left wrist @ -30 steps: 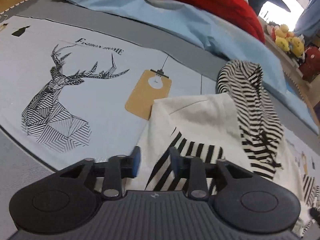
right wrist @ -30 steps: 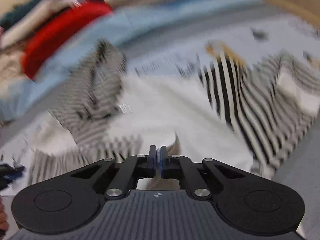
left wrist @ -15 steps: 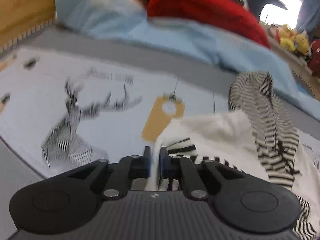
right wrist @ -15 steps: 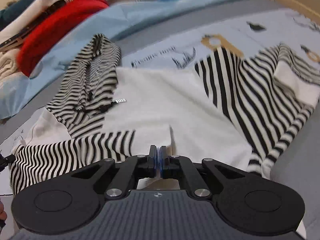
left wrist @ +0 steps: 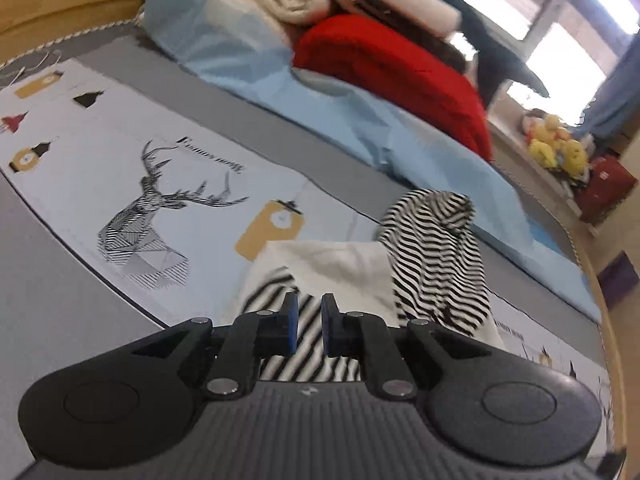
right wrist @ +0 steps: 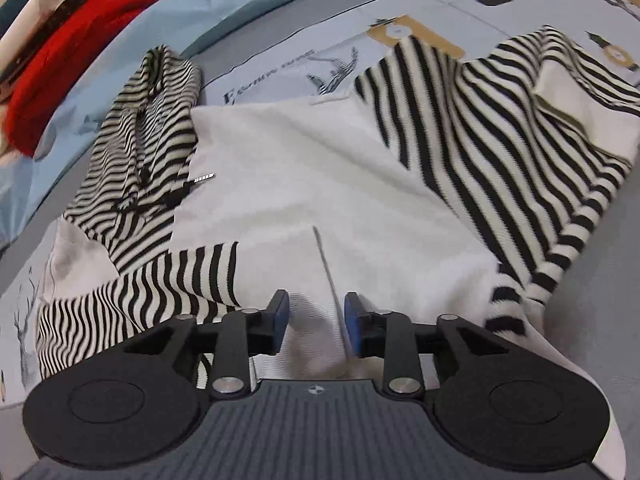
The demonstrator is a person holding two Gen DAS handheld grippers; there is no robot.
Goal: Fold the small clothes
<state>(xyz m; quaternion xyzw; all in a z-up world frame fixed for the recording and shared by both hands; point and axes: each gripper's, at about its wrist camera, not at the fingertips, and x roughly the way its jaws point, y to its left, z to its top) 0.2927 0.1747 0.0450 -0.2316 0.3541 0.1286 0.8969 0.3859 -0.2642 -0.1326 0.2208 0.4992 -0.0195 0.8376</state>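
Hoodie [right wrist: 320, 152] spread flat beneath parted right hand-held gripper [right wrist: 316, 316].

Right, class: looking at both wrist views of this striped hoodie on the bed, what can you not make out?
1. Left wrist view: whether the left hand-held gripper grips the striped sleeve; the cloth is blurred and partly behind its fingers.
2. Left wrist view: the yellow toys, small and blurred.
3. Right wrist view: the deer print, mostly covered by the hoodie.
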